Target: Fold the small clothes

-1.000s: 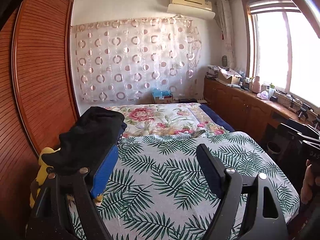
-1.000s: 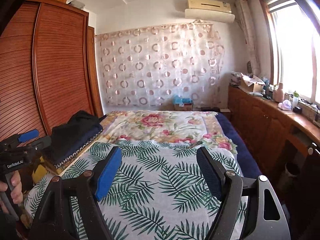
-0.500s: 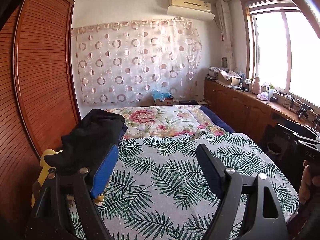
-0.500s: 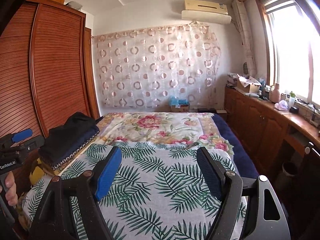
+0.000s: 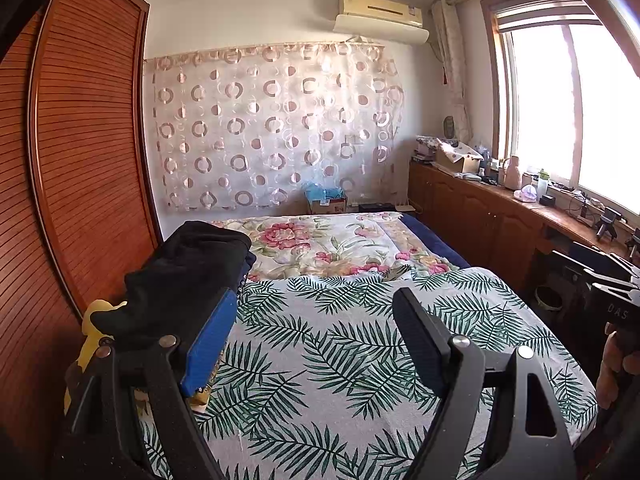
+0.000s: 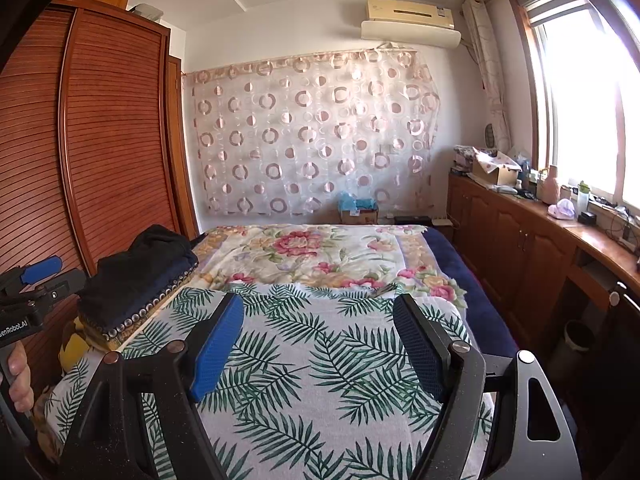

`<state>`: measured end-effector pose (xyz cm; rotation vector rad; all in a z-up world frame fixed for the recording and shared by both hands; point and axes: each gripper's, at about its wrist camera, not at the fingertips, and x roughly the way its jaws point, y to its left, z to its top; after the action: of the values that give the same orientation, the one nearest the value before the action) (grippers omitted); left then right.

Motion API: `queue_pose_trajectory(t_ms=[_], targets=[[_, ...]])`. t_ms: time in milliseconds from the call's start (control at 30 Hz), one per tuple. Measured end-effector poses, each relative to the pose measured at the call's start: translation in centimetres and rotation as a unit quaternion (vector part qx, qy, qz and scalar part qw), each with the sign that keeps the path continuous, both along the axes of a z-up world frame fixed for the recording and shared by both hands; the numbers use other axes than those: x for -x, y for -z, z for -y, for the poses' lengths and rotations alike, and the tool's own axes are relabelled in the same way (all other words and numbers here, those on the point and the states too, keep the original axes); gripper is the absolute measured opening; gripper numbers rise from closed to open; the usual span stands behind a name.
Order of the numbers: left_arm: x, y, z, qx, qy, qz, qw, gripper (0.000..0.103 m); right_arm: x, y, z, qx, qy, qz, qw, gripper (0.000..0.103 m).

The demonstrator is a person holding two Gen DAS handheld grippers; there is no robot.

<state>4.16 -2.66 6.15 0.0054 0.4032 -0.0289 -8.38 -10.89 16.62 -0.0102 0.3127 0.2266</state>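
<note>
Folded dark clothes, a black garment stacked on navy ones [image 6: 136, 280], sit as a neat pile at the left edge of the bed, beside the slatted brown wooden wardrobe [image 6: 100, 140]. We see the pile resting on a bead-trimmed layer and something yellow [image 5: 94, 328] beneath.

We note the left gripper [image 5: 312, 336] held above the palm-leaf printed bedspread [image 5: 340, 344], jaws spread wide with nothing between them. In the left wrist view the pile lies just behind and left of its blue-padded finger [image 5: 208, 340]; contact cannot be judged from there. The right wrist view shows that gripper [image 6: 40, 280] just left of the pile, apart from it.

The right gripper [image 6: 318, 340] is likewise spread and empty, over the bedspread's middle, with the pile well to its left. Beyond lies a floral quilt [image 6: 312, 252].
</note>
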Motion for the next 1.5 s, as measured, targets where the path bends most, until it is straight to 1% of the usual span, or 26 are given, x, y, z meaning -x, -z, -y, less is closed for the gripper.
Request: queue_pose_trajectory(t_ms=[1500], targets=[[0.0, 0.5, 0.0, 0.000, 0.000, 0.002, 1.0000, 0.081, 0.1, 0.0, 1.5, 0.000, -0.002, 0.000, 1.000, 0.079]])
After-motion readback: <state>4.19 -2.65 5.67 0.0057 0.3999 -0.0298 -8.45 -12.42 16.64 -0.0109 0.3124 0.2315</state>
